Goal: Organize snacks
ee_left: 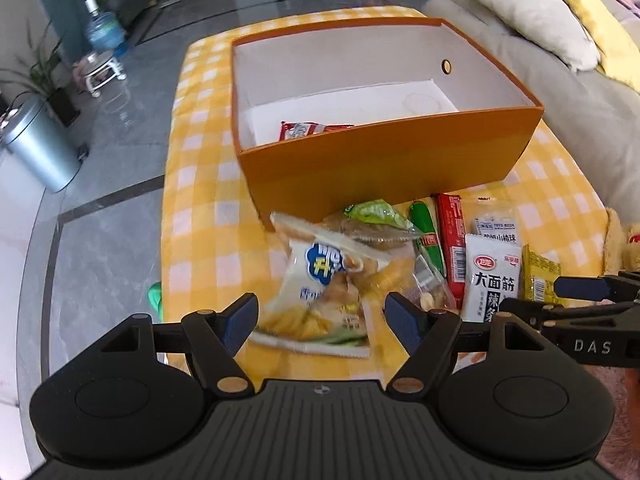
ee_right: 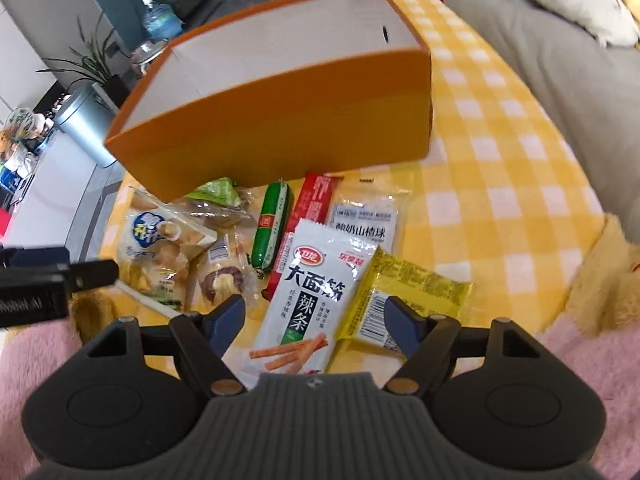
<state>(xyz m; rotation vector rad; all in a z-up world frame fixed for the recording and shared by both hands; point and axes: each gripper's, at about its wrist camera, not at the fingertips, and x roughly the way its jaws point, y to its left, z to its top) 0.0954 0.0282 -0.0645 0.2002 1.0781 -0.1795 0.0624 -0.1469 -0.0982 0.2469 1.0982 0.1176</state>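
An orange box [ee_left: 384,152] stands open on the yellow checked tablecloth [ee_left: 200,208] with one red packet [ee_left: 304,130] inside. Loose snacks lie in front of it. My left gripper [ee_left: 322,316] is open just above a pale chips bag [ee_left: 320,288]. My right gripper [ee_right: 315,312] is open over a white spicy-strip packet [ee_right: 308,292], with a yellow packet [ee_right: 400,292] under its right finger. Behind them lie a green sausage [ee_right: 272,224], a long red packet [ee_right: 308,208] and a white hawthorn packet [ee_right: 364,216]. Nothing is held.
A beige sofa [ee_left: 560,80] with cushions runs along the right of the table. The table's left edge drops to a tiled floor with a metal bin [ee_left: 36,148] and a water bottle [ee_left: 104,32]. Pink fabric [ee_right: 580,360] and yellow plush [ee_right: 608,272] lie at the near edge.
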